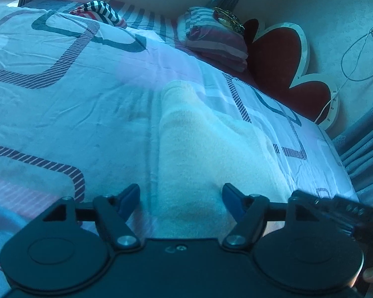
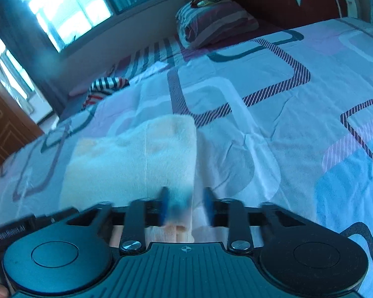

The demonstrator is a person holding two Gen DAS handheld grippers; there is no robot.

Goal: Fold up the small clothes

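Observation:
A small white fuzzy garment (image 1: 199, 154) lies flat on the patterned bedspread (image 1: 74, 94), a narrow leg or sleeve part reaching away. My left gripper (image 1: 181, 198) is open, its blue fingertips straddling the garment's near edge. In the right wrist view the same garment (image 2: 136, 159) lies just ahead. My right gripper (image 2: 187, 203) is blurred, its jaws partly apart at the garment's near right edge; the cloth edge runs between the fingers, not pinched. The other gripper's black body (image 1: 335, 213) shows at the right of the left wrist view.
A striped red, white and navy garment (image 1: 99, 12) lies at the far side of the bed. A folded striped quilt (image 1: 216, 37) sits by the red heart-shaped headboard (image 1: 281, 57). A white cable (image 1: 355, 57) hangs on the wall. A window (image 2: 62, 7) and wooden door (image 2: 5, 129) are beyond.

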